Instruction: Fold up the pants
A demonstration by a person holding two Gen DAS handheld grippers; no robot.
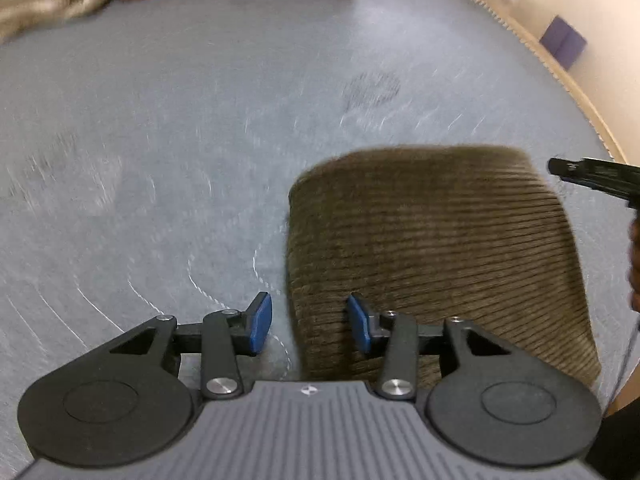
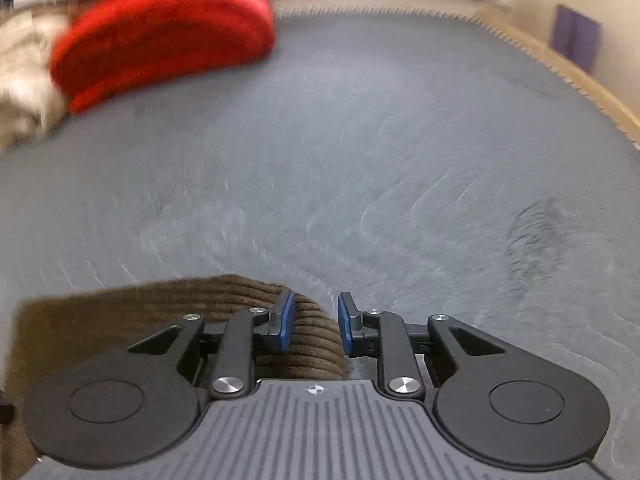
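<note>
The brown corduroy pants [image 1: 432,248] lie folded into a small rectangle on the grey surface [image 1: 180,140]. My left gripper [image 1: 309,324] is open and straddles their near left edge; its right pad is over the cloth and its left pad over bare surface. In the right wrist view the pants [image 2: 120,312] fill the lower left. My right gripper [image 2: 316,322] has their right edge bunched between its blue pads and looks shut on it. A black finger [image 1: 580,172] of that gripper shows at the pants' far right corner.
Folded red cloth [image 2: 168,36] and a cream fabric heap [image 2: 24,80] lie at the far left of the surface. A zigzag-trimmed edge [image 2: 560,68] and a wall with a purple item [image 2: 576,38] bound the right side. A hand [image 1: 634,256] shows at the right border.
</note>
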